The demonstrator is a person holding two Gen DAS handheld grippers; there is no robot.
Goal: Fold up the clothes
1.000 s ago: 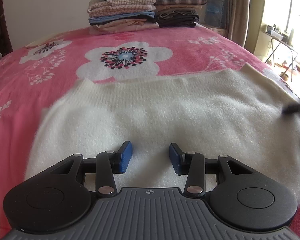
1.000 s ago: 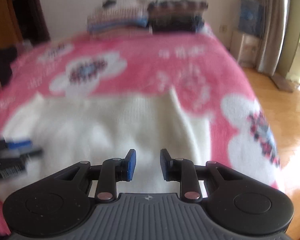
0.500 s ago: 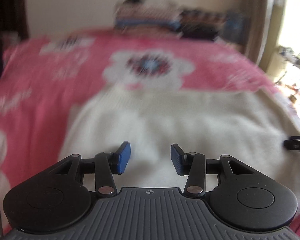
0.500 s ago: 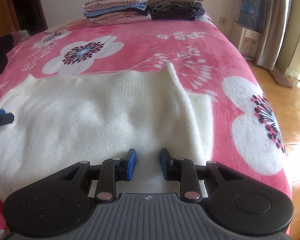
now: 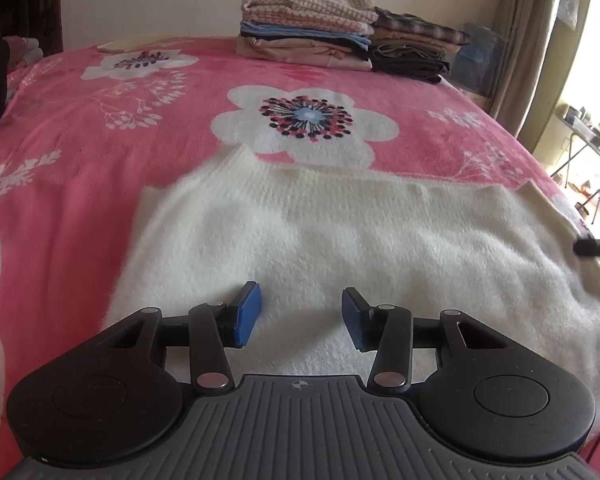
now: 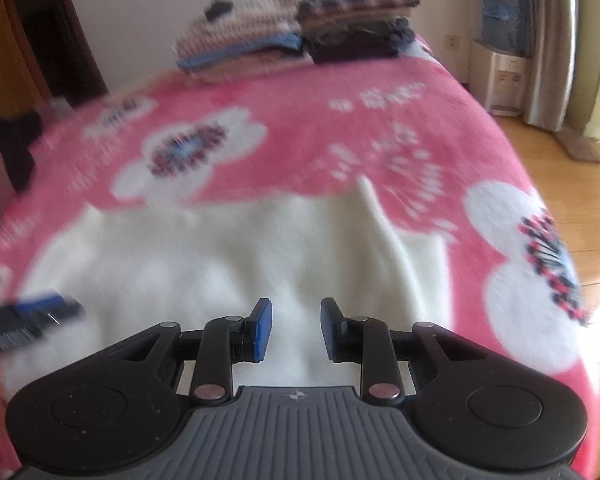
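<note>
Jaws of the left gripper (image 5: 301,316) and right gripper (image 6: 295,328) stand spread — nothing between them. Both hover over a fluffy cream knitted sweater (image 5: 340,236) lying flat on a pink flowered blanket (image 5: 100,128).

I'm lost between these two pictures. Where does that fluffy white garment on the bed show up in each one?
Left wrist view: the white garment fills the middle, spreading from centre-left to the right edge, just beyond the gripper's fingers.
Right wrist view: it lies across the left and middle, blurred, its right edge ending before the pink blanket's side.
Shared landmark: the stacks of folded clothes at the far end of the bed, top centre in both.
</note>
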